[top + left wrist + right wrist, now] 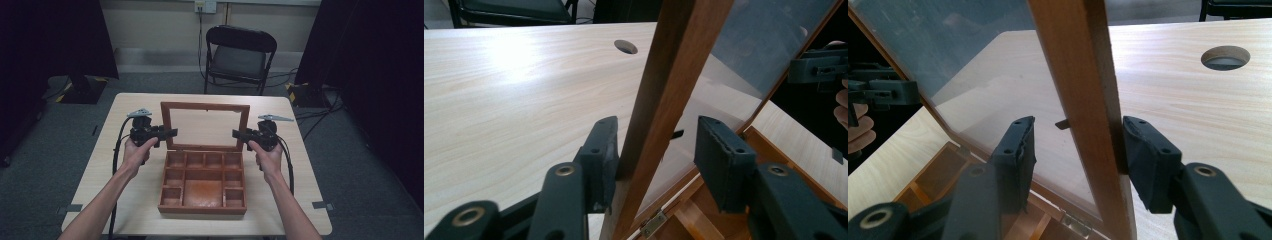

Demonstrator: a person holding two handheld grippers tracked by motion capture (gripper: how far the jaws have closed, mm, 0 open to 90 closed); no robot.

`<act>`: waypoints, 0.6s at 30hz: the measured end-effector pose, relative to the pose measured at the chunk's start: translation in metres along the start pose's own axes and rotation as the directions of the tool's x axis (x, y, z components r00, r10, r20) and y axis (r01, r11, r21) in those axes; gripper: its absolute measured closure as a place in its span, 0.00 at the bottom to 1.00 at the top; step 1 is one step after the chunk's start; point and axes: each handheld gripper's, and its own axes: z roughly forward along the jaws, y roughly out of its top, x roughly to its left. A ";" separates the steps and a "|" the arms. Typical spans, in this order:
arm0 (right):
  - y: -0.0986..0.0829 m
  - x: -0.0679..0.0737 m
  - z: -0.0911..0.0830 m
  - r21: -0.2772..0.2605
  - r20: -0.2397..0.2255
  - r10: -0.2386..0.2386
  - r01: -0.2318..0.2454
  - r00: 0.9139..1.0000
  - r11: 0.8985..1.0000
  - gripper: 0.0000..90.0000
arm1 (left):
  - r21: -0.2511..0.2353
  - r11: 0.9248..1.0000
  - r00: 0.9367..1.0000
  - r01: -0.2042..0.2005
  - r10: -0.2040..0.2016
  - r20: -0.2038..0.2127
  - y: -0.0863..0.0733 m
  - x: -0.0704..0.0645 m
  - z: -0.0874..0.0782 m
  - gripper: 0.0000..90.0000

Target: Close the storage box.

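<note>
The left gripper (651, 155) is straddling the left side rail of the glazed lid (674, 85); its outer jaw is lying against the wood while the inner one is standing off from the pane side, so the jaws are parted and bracketing the rail rather than clamping it. The right gripper (1075, 152) is sitting the same way on the lid's right rail (1083, 100), one jaw touching the outer face, the other apart from the glass. In the high view the left gripper (167, 134) and right gripper (239, 134) are meeting the lid (205, 106) low on its two sides, just above the hinges. The lid is standing upright at the back of the wooden box (202, 207), which is resting in the middle of the table (135, 105) with its compartments empty and open toward the person. I am judging the frame to be stiff and fairly light, but the pane to be fragile and slick, so the grip is belonging on the wooden rails, both sides together, and the swing on the small brass hinges (653, 223) should be slow, lest the lid drop and slam. A folding chair (240, 55) is standing beyond the table.
</note>
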 end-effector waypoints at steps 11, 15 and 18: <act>0.000 0.003 -0.002 0.006 0.002 -0.020 0.020 1.000 1.000 0.53 | 0.009 1.000 1.000 -0.013 0.013 -0.007 -0.002 -0.007 -0.001 0.49; -0.001 0.005 -0.004 0.008 -0.009 -0.019 0.019 1.000 1.000 0.48 | 0.017 1.000 1.000 -0.021 0.021 -0.018 -0.002 -0.010 -0.003 0.48; -0.001 0.006 -0.005 0.011 -0.026 -0.028 0.028 0.999 1.000 0.45 | 0.020 0.999 0.999 -0.025 0.026 -0.036 -0.004 -0.012 -0.004 0.53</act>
